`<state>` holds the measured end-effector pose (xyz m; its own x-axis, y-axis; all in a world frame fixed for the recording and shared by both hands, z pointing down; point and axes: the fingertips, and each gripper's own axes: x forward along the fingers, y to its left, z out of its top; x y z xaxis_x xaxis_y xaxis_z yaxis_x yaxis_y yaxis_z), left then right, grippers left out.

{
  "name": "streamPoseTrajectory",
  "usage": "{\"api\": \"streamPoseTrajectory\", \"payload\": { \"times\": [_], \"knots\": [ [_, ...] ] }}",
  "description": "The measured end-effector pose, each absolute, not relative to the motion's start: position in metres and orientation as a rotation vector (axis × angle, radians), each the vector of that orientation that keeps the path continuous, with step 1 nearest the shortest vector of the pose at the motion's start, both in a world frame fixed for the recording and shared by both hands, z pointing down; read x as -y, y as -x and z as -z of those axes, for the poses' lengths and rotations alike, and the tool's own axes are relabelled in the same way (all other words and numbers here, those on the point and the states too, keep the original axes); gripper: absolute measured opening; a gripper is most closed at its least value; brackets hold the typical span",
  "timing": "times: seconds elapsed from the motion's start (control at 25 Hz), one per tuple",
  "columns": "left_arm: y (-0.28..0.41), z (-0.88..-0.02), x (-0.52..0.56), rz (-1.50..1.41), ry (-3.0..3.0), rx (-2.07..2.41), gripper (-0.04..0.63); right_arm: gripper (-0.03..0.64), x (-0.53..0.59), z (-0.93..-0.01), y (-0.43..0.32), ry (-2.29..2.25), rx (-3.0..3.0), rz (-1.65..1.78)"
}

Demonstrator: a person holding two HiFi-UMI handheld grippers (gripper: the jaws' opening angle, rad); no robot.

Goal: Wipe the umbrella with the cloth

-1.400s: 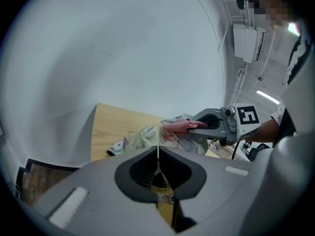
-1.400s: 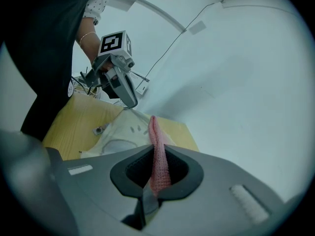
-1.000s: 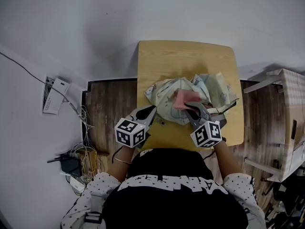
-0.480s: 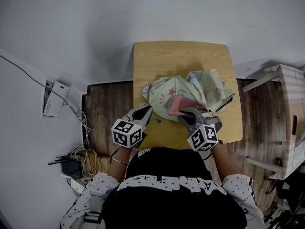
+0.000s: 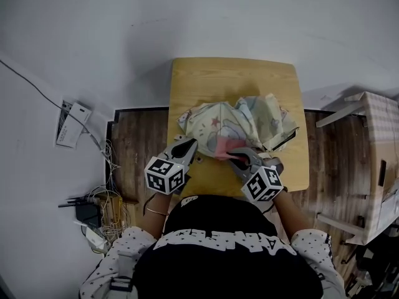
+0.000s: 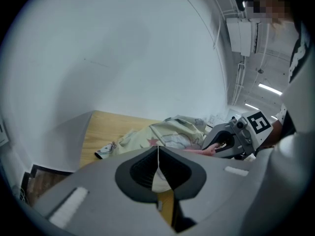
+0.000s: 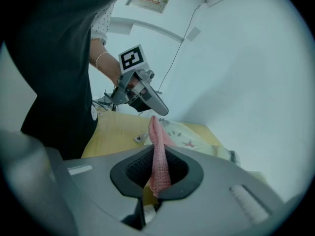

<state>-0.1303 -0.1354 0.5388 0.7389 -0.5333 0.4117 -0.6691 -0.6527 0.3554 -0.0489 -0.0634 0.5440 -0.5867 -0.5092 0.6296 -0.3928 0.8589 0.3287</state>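
The umbrella point(image 5: 240, 120) lies collapsed and crumpled on the middle of the table point(image 5: 206, 80). Its pale printed fabric spreads from the centre toward 3 o'clock.

The pink cloth point(image 5: 223, 147) now rests on the fabric's near edge, at 6 o'clock of the bundle. A second ago it sat on the middle of the fabric. It has therefore been drawn toward the person across the panel, which reads as one wiping pass reaching its end. The fabric's folds have also shifted a little with that pull.

The right gripper point(image 5: 235, 156) is clamped on the cloth. In its own view the pink weave runs up between the closed jaws and stands out past their tips.

The left gripper point(image 5: 189, 144) sits at 8 o'clock of the umbrella, at the fabric's edge. Its jaws are together, with a thin pale layer pinched between them, most likely the umbrella's rim held steady for the wipe.

Only the near middle panel looks to have been covered by this pass. The folds toward 1 and 3 o'clock appear unreached, so the job seems partly done. The next pass probably needs the cloth lifted back toward 12 o'clock or moved to another panel.

Further out, a white wall box point(image 5: 70, 124) and tangled cables point(image 5: 100, 204) lie at 9 o'clock. A cardboard box point(image 5: 380, 161) stands at 3 o'clock.
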Motion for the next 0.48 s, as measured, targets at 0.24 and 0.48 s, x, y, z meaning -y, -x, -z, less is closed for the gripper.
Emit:
{"api": "streamPoseTrajectory", "payload": {
  "times": [0.24, 0.48],
  "knots": [
    [0.109, -0.529, 0.127, -0.371, -2.463, 0.943, 0.008, 0.035, 0.072, -0.504, 0.028, -0.794, 2.421, 0.161],
    [0.092, -0.514, 0.116, -0.364, -2.489, 0.96, 0.008, 0.035, 0.087, -0.47, 0.004, -1.014, 2.56, 0.05]
  ]
}}
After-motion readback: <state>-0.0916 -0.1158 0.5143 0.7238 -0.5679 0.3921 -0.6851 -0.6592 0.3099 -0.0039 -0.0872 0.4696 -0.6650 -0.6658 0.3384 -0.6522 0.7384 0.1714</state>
